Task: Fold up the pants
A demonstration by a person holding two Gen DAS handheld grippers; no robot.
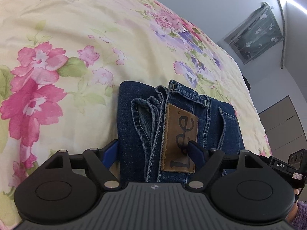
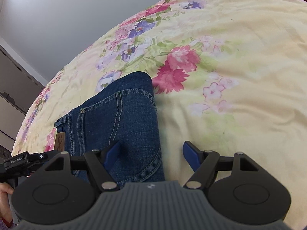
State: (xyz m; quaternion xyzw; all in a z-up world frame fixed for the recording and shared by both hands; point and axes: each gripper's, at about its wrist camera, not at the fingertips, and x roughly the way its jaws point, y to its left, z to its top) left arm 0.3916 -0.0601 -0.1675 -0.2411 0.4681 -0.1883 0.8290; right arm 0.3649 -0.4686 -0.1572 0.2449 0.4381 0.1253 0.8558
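Floral bedsheet (image 1: pixel 57 38) underneath. Dark blue jeans (image 1: pixel 134 118) folded into a compact bundle on it, waistband and brown leather patch (image 1: pixel 180 140) on top, hems tucked beside. Left gripper (image 1: pixel 151 149) spread wide, straddling the bundle's left part, one blue pad on the patch, gripping nothing. Right gripper (image 2: pixel 151 151) wide, straddling the right edge, not clamped.

My left gripper (image 1: pixel 152 150) and right gripper (image 2: pixel 151 153) look alike: black linkage arms with silver pivot screws, round black discs, a ribbed grey body, blue pads on the jaws. At the left view's lower right corner, a fuzzy purple sleeve (image 1: pixel 301 213).
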